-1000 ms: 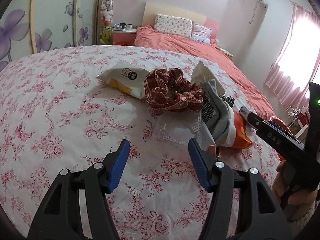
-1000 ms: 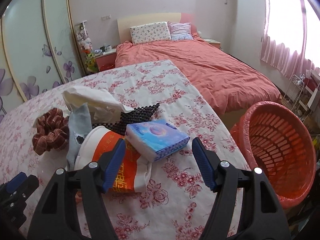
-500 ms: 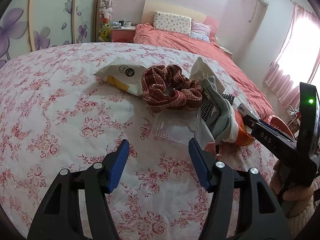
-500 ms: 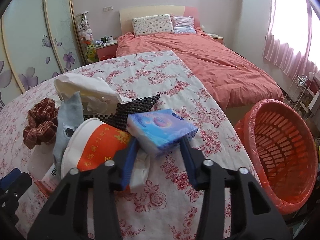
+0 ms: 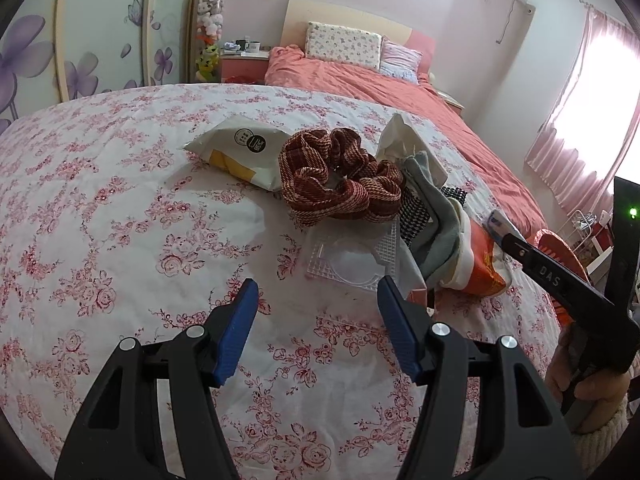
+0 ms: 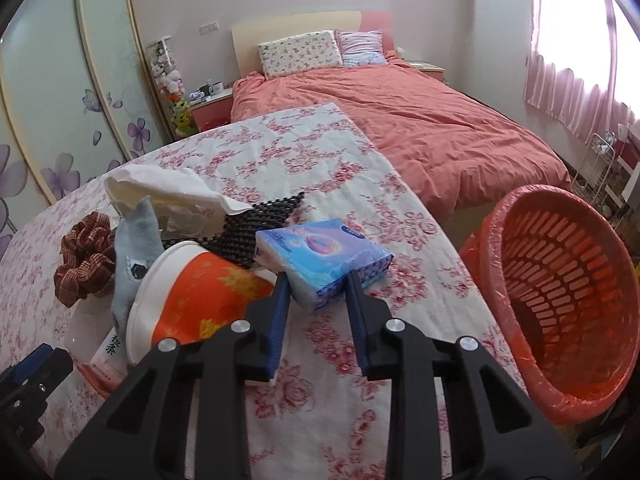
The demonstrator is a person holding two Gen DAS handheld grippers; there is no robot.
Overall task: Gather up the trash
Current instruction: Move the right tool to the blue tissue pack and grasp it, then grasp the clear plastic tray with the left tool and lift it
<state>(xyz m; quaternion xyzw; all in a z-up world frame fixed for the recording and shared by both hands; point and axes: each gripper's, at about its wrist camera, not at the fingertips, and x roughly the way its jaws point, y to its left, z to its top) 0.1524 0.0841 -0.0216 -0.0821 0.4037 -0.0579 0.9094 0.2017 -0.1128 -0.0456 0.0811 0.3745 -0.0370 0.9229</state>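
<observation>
Blue tissue pack (image 6: 324, 262) sat pinched by its near corner in right gripper (image 6: 316, 300), beside orange basket (image 6: 568, 300). Shallow grip risked slipping mid-carry. Left gripper (image 5: 316, 312) spread, empty.

At frame centre, the glossy blue plastic-wrapped tissue pack (image 6: 324, 258) looks smooth; the slotted orange plastic basket (image 6: 568, 296) at right carries shiny film; lower left, floral quilted cloth (image 5: 120, 216) looks matt.
</observation>
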